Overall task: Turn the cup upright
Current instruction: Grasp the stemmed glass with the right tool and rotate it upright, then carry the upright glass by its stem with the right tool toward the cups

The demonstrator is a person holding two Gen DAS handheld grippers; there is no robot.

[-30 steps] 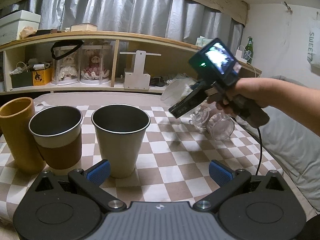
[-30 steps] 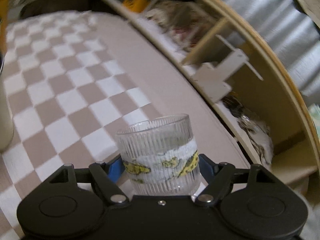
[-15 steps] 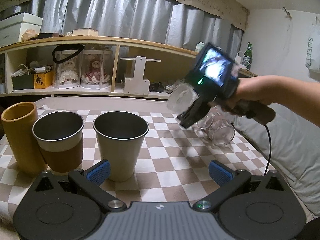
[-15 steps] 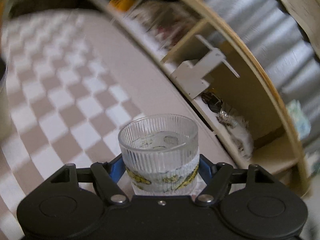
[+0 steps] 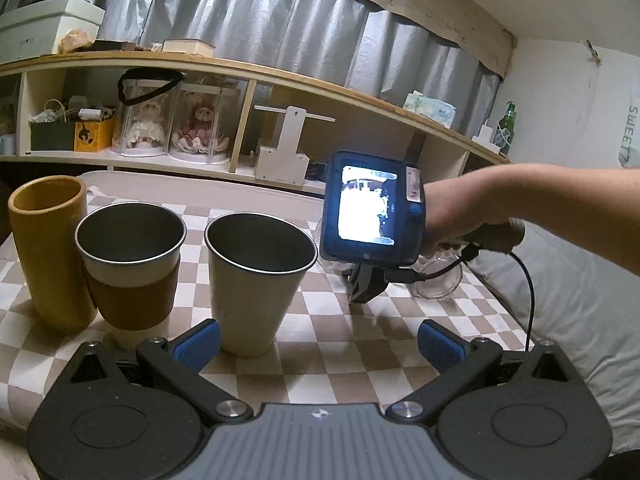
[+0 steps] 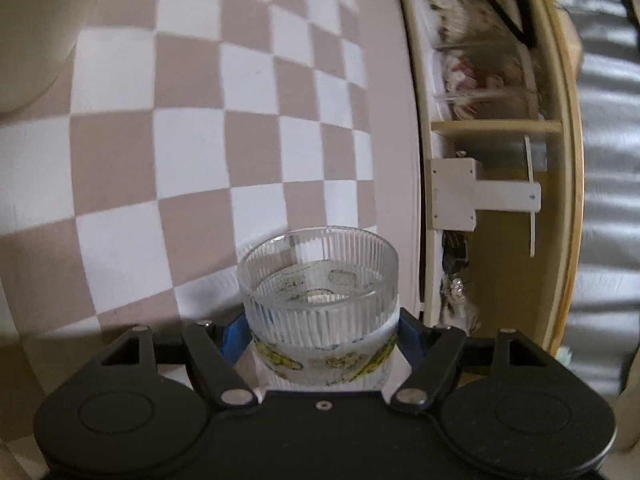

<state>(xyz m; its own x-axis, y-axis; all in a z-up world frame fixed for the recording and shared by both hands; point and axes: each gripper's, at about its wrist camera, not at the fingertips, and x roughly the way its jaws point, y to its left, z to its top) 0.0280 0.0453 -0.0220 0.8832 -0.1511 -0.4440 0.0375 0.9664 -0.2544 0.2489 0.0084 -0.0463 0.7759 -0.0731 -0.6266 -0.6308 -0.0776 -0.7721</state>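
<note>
Right gripper point(image 6: 322, 344): blue pads pressed against both sides of the ribbed glass cup point(image 6: 320, 304), jaws pinching it low on its body, at the white band with yellow print. Cup's open rim points away from the camera along the fingers; inside looks empty. Behind it in the right wrist view lies the brown-and-white checkered tablecloth point(image 6: 192, 152), rotated in frame, with the wooden shelf point(image 6: 560, 120) running down the right side; shelf contents blurred. Whether the cup touches the cloth cannot be told from this view. Left gripper point(image 5: 318, 344): jaws spread wide, blue pads point(image 5: 198, 344) well apart, nothing between them, held low over the near edge of the table. From the left wrist view, the right hand point(image 5: 448, 220) holds its device with lit screen point(image 5: 368, 210) right of centre, hiding most of the cup; only a bit of clear glass shows at the screen's left edge. Another clear glass point(image 5: 438, 280) lies on the cloth behind the device. Upright at left, in a row: mustard tumbler point(image 5: 48, 256), steel cup with brown sleeve point(image 5: 130, 264), plain steel cup point(image 5: 256, 280).
</note>
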